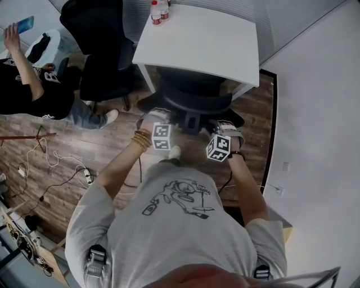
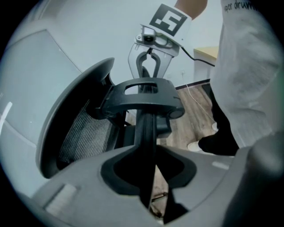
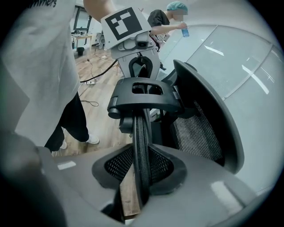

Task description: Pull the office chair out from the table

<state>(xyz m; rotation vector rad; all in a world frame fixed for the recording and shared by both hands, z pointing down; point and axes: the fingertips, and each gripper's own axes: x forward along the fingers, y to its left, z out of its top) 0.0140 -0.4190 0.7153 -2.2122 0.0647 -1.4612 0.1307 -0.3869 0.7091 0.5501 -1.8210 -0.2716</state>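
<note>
The black office chair (image 1: 191,95) stands tucked under the white table (image 1: 219,45), its back toward me. My left gripper (image 1: 160,117) and right gripper (image 1: 224,128) sit at the two ends of its thin mesh headrest (image 1: 191,117). In the left gripper view the headrest (image 2: 146,133) runs edge-on between the jaws of the left gripper (image 2: 148,177), which are shut on it. The right gripper (image 3: 141,173) is shut the same way on the mesh edge (image 3: 141,133). Each view shows the other gripper at the far end, beyond the headrest bracket (image 2: 144,95), with the mesh backrest (image 2: 84,133) below.
Two bottles (image 1: 159,11) stand on the table's far left corner. A second black chair (image 1: 98,50) stands left of the table, and a seated person (image 1: 39,84) is beyond it. Cables (image 1: 62,169) lie on the wood floor at left. A white wall (image 1: 320,112) runs along the right.
</note>
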